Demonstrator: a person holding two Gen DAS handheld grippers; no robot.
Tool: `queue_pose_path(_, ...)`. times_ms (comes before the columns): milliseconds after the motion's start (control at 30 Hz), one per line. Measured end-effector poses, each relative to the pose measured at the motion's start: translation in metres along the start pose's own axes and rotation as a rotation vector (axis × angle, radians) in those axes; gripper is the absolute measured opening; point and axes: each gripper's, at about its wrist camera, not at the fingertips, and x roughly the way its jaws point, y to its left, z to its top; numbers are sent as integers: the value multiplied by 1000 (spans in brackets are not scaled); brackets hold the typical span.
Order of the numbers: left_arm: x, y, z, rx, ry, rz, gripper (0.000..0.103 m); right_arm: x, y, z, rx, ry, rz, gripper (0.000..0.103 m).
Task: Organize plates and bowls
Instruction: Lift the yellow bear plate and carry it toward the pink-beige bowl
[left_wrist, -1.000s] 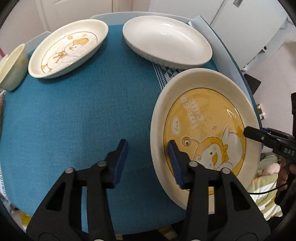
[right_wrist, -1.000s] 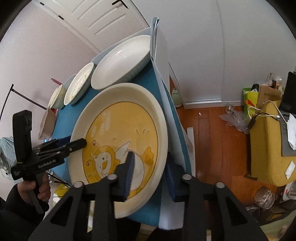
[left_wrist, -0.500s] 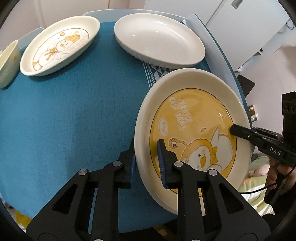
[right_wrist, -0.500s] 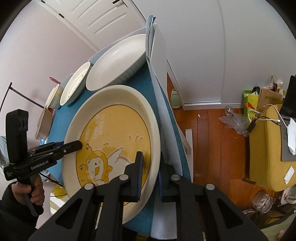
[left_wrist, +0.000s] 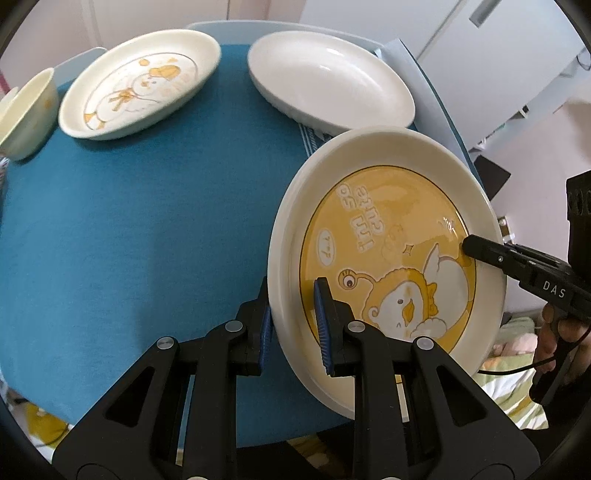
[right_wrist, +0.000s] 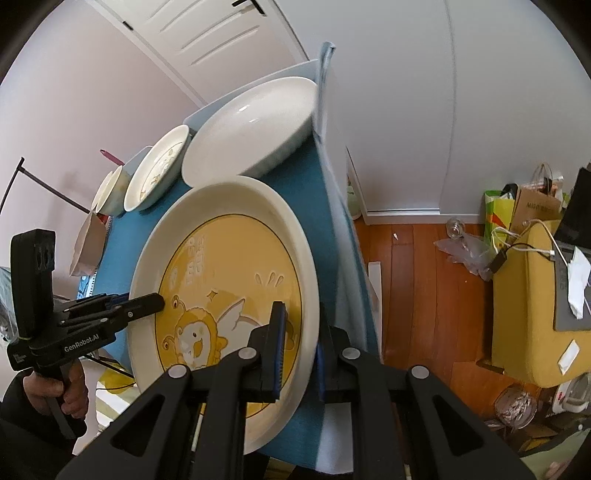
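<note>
Over the blue tablecloth (left_wrist: 147, 240), both grippers' fingers (left_wrist: 325, 325) clench opposite rims of the yellow plate (left_wrist: 388, 258).

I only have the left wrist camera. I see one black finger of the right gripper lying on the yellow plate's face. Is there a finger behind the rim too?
Observer: Yes. In the right wrist view the right gripper is shut on the yellow plate, with one blue pad on its face and the other behind the rim.
Operator: What is past the table's edge on that side?
Observer: A wooden floor, with a crumpled clear bag lying on it.
</note>
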Motion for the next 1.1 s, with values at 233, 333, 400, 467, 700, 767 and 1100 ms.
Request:
queue_pose_path(233,-25,25,3,-12,-44,-1,18,1,29,10,-21,-14,6,13)
queue_pose_path(333,-39,42,5,-22,-63,8,18,6,49,15,-31,-8,11,13)
queue_pose_path(400,-48,53,4,-35,-77,16,18,10,63,18,-43,-4,17,13)
queue_pose_path(467,-59,67,2,-50,-87,26,18,14,80,22,-59,1,29,13)
queue_pose_path(700,-92,136,-14,-110,-112,69,18,38,143,34,-126,20,68,13)
queue_pose_path(767,-100,160,-20,-127,-110,81,18,49,164,37,-142,27,82,13)
queue_pose_path(1100,-111,255,-48,-171,-69,120,18,105,236,26,-186,65,115,13)
